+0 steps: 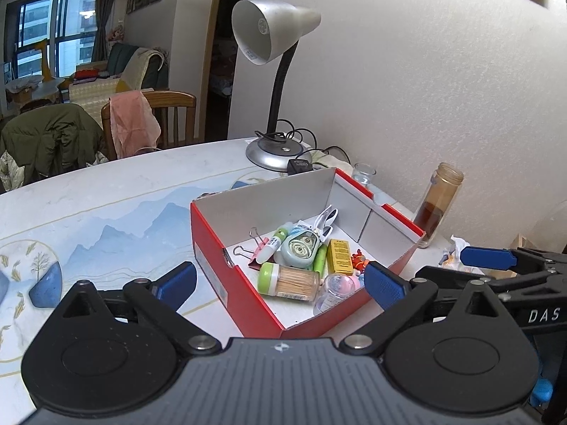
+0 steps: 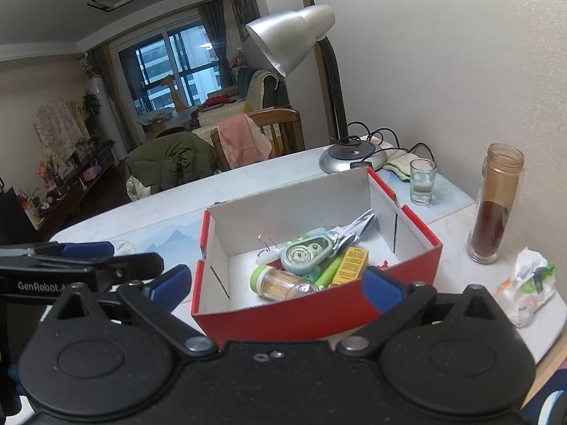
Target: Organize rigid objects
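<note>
Left wrist: red box (image 1: 226,276) between spread, empty fingers (image 1: 384,285).

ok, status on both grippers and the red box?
Left gripper open, empty. Right gripper open, empty. Red box on table, small items piled inside, toothpick jar on its side. Nothing between grippers and box.

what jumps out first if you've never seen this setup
The red box in the middle of the table draws the eye first, its white inside holding a heap of small things such as a toothpick jar and a yellow carton. Behind it a silver desk lamp leans over from the wall side, and the left gripper and right gripper sit open at the box's near edge.
</note>
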A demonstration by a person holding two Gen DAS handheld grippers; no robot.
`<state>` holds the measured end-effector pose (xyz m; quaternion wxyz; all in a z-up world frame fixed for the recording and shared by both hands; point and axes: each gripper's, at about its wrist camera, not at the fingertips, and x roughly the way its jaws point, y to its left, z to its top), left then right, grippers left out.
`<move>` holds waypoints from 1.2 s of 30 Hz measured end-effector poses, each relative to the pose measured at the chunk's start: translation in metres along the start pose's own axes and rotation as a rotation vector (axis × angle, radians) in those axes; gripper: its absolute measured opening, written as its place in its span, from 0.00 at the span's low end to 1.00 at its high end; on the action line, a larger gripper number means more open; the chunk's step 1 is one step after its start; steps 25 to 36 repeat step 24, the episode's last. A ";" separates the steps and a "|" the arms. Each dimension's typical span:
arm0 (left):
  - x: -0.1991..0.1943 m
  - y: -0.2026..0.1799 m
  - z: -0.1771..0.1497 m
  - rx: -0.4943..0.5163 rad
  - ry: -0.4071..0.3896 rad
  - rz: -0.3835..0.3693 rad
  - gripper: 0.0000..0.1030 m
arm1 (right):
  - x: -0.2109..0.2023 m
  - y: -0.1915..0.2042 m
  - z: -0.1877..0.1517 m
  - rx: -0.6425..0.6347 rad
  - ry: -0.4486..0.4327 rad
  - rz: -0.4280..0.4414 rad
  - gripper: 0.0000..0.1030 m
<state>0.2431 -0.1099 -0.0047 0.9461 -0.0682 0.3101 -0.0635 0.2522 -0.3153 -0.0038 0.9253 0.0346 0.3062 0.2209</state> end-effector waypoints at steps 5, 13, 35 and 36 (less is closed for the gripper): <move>0.000 -0.004 -0.001 0.003 -0.002 -0.004 0.98 | -0.002 0.001 -0.001 -0.005 -0.007 -0.011 1.00; 0.002 -0.006 -0.001 0.002 0.001 -0.004 0.98 | -0.002 -0.006 0.000 0.020 -0.016 -0.031 1.00; 0.006 -0.008 -0.001 -0.007 0.008 0.021 0.98 | 0.001 -0.007 0.001 0.019 -0.001 -0.022 1.00; 0.006 -0.008 -0.001 -0.007 0.008 0.021 0.98 | 0.001 -0.007 0.001 0.019 -0.001 -0.022 1.00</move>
